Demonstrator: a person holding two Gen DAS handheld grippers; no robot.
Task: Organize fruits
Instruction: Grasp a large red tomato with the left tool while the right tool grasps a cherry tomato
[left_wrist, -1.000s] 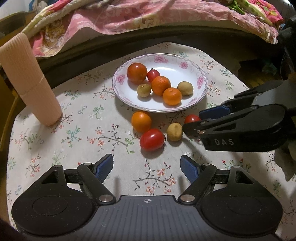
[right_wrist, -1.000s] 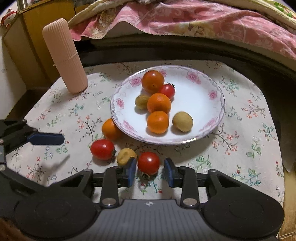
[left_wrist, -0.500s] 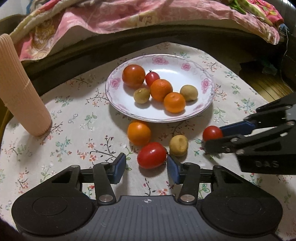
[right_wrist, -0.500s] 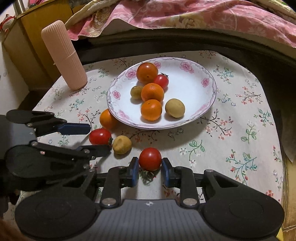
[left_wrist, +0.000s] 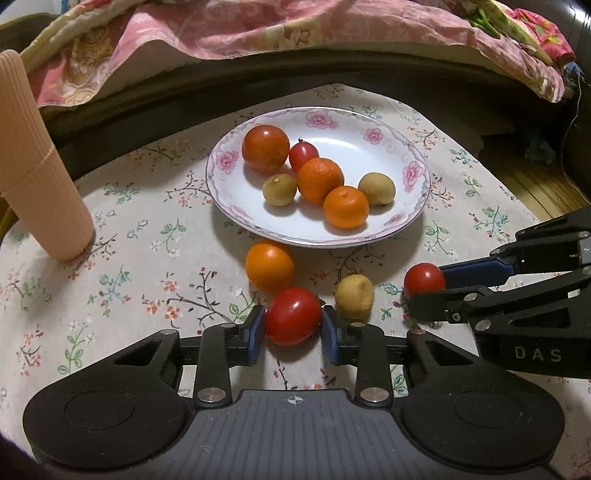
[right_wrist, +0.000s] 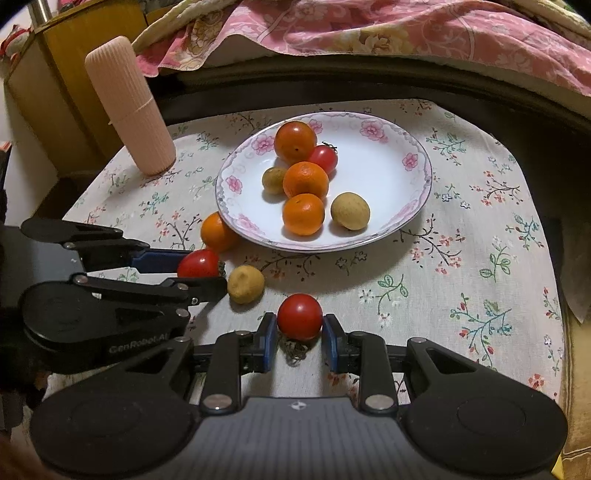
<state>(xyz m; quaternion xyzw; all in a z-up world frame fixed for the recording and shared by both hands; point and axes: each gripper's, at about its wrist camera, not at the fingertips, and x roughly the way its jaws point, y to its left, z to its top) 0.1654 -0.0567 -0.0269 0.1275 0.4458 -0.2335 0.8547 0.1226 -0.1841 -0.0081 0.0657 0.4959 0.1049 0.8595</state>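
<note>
A flowered plate sits on the desk, which is covered by a floral cloth. All places below are given from this plate.

On the plate lie six fruits: a large orange-red tomato at the far left, a small red tomato touching it, two mandarins in the middle and near side, a greenish-brown fruit to the left of them and a yellowish one to the right.

Four fruits lie on the cloth in front of the plate. A mandarin rests just at the plate's near edge. In front of it is a red tomato, and the left hand-held gripper has its blue pads closed narrowly against both sides of this tomato. Just right of that tomato lies a yellowish fruit. Further right, another red tomato sits between the pads of the right hand-held gripper, which is drawn in narrowly on it; both pads appear to touch it. Whether either tomato is off the cloth cannot be told.

A ribbed pink cylinder stands upright well to the plate's left. Behind the plate, past the desk's edge, lies a pink patterned blanket.
</note>
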